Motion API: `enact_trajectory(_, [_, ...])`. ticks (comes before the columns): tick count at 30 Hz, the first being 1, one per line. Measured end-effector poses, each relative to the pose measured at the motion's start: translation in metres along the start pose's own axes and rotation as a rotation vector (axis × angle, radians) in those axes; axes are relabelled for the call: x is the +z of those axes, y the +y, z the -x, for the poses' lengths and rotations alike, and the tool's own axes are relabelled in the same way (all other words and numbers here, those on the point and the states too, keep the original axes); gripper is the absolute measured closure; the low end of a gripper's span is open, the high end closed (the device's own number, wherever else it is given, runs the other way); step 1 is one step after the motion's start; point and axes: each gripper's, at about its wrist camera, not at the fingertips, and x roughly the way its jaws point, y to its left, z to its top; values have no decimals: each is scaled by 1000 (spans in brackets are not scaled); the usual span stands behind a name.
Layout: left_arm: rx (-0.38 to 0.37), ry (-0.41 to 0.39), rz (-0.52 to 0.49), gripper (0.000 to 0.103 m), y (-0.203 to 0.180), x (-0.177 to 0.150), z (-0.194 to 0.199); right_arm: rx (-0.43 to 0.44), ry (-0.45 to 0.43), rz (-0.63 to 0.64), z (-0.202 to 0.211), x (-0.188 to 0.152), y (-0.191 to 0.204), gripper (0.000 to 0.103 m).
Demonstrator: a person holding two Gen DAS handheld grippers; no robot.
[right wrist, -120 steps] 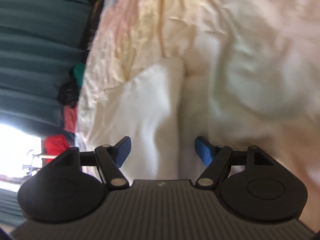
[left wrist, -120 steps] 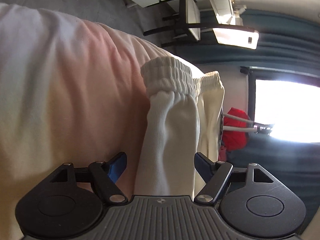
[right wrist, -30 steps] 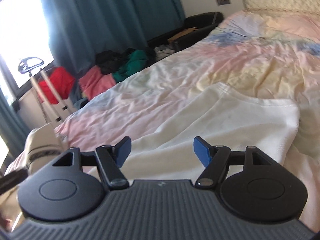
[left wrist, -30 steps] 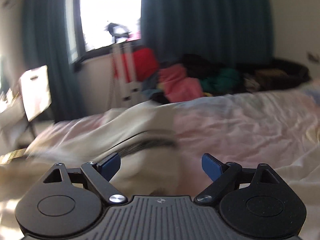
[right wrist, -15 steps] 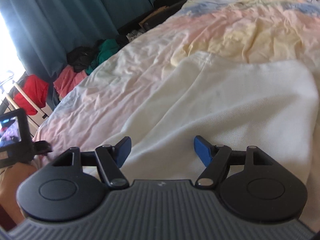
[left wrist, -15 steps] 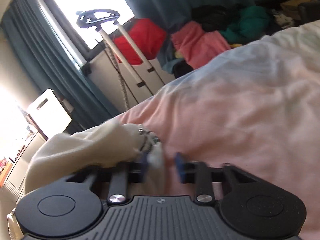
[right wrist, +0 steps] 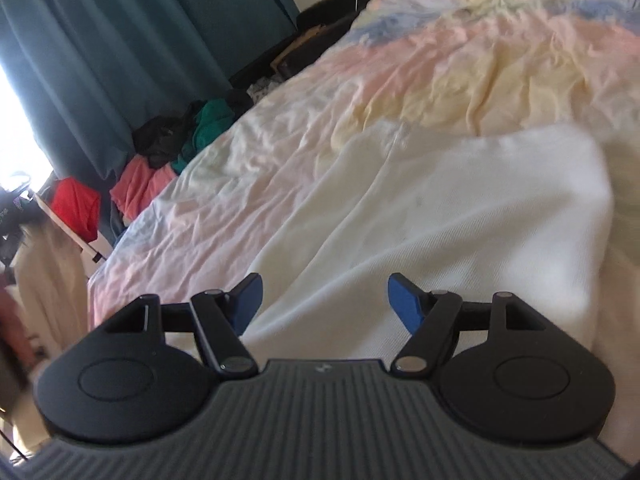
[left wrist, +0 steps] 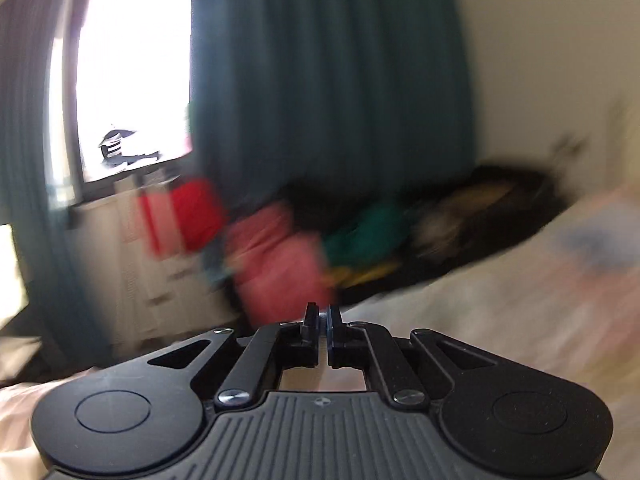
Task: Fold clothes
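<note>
While flat, garment [right wrist: 440, 216] faces right gripper [right wrist: 324, 300] (parted).

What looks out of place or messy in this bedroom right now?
A heap of loose clothes, red, pink, green and black, is piled beside the bed under the teal curtain. The bed's sheet is rumpled. The white garment lies fairly flat on it.

Daylight floods through the window [left wrist: 132, 80], blown out to plain white, with dark curtains [left wrist: 328, 80] beside it. The left wrist view is heavily motion-blurred; only the left gripper [left wrist: 322, 330] stays sharp. The right wrist view is clearer, softly blurred at the garment's [right wrist: 460, 216] far edge. Both views bulge, with dark corners.
</note>
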Motion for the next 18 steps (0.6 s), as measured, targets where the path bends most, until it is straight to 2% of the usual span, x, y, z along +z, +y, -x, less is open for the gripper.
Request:
enact_trajectory(2, [-80,16,3,97,-16,13,8,2,-23,-7,4,2,-2,31])
enact_trajectory(4, [-148,25,9,91,-22,13,12,1,-30,-6,4,3,-3,31])
enact_trajectory(6, [-173,29,7,65,-23,8,17,3,-32,-1,3,4,-3,31])
enact_trajectory(7, [-175,38,7,46,-22,4,19,6,-31,-2,3,4,-4,31])
enact_trajectory(10, [-180,101,27,46,-7,-17,39,18,-27,-13,4,5,-7,31])
enact_trajectory(13, [-141,157,61,42,19,-45,81,55,-22,-30,5,5,-8,30])
enact_trajectory(18, [17,253,120,40,77,-106,172,206,16,-27,6,1,-2,31])
